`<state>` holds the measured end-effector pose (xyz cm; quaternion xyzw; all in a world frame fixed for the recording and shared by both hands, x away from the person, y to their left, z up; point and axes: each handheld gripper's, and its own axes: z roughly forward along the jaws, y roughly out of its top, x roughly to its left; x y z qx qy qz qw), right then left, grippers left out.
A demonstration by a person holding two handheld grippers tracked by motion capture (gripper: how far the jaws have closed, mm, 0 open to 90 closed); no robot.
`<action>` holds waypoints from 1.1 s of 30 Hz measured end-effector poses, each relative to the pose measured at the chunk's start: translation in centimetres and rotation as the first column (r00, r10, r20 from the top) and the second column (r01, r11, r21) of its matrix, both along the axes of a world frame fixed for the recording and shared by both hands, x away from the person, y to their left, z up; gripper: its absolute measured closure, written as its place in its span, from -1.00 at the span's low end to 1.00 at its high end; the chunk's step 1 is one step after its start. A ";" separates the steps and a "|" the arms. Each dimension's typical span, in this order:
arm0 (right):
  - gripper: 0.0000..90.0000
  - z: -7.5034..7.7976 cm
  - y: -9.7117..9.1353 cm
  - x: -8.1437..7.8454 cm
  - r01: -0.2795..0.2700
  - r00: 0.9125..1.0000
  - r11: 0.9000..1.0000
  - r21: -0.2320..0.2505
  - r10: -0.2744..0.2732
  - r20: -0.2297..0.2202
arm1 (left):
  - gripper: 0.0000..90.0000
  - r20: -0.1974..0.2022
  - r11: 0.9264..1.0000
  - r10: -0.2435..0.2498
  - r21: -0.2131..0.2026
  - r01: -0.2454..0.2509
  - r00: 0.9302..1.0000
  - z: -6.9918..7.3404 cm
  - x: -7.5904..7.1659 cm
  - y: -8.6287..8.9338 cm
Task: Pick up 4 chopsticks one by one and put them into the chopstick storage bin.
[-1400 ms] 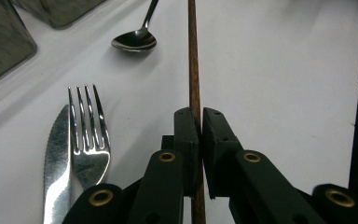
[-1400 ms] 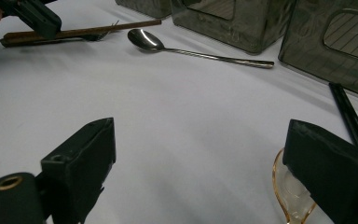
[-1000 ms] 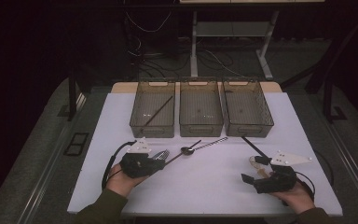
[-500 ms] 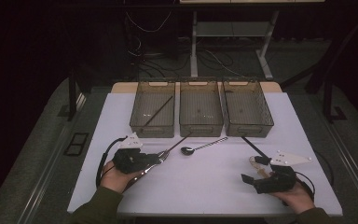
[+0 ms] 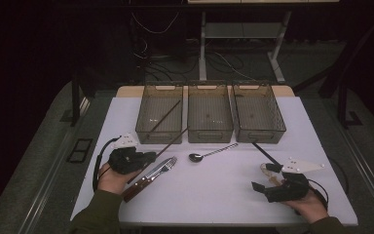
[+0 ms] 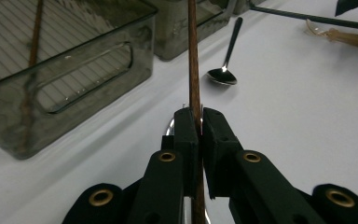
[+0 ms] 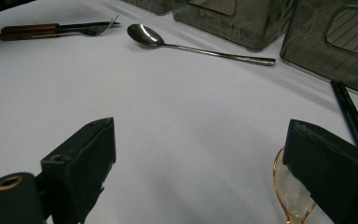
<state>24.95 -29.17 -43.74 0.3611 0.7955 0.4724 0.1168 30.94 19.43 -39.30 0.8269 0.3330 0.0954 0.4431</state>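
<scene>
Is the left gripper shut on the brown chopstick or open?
Shut on it: the left gripper has both jaws pressed against the brown chopstick, no gap.

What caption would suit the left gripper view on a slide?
Left gripper with jaws shut on a brown chopstick, aimed toward the leftmost grey bin; a metal spoon lies beyond.

- A metal spoon [image 5: 209,153] lay on the white table [image 5: 214,200], just in front of the middle bin [image 5: 210,113].
- A fork [image 5: 161,167] and a wooden-handled knife [image 5: 139,186] lay left of the spoon.
- A black chopstick [image 5: 264,152] and an amber spoon [image 5: 268,171] lay to its right.
</scene>
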 end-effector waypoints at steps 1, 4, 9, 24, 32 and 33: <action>-0.79 0.0 0.0 0.0 0.000 1.000 1.000 0.000 0.000 0.000 | 0.87 0.001 1.000 0.005 0.003 -0.005 1.000 0.0 0.1 0.1; -0.79 0.0 0.0 0.0 0.001 1.000 1.000 0.001 -0.001 0.001 | 0.87 0.008 1.000 0.023 -0.005 -0.023 1.000 0.2 0.6 0.4; -0.79 0.0 0.0 0.0 0.001 1.000 1.000 0.001 -0.001 0.002 | 0.87 0.022 0.999 0.048 0.002 -0.048 0.999 0.4 1.6 0.5; -0.79 0.0 -0.1 0.1 0.005 1.000 1.000 0.007 -0.005 -0.004 | 0.87 0.031 0.995 0.097 -0.012 -0.097 0.995 1.2 4.8 0.8; -0.79 0.0 -0.3 0.1 0.008 1.000 1.000 0.009 -0.008 -0.003 | 0.87 0.032 0.994 0.110 -0.021 -0.109 0.993 2.4 6.9 0.3; -0.79 0.0 -0.3 0.1 0.009 1.000 1.000 0.009 -0.009 -0.003 | 0.87 0.031 0.994 0.111 -0.017 -0.110 0.993 2.6 7.1 0.3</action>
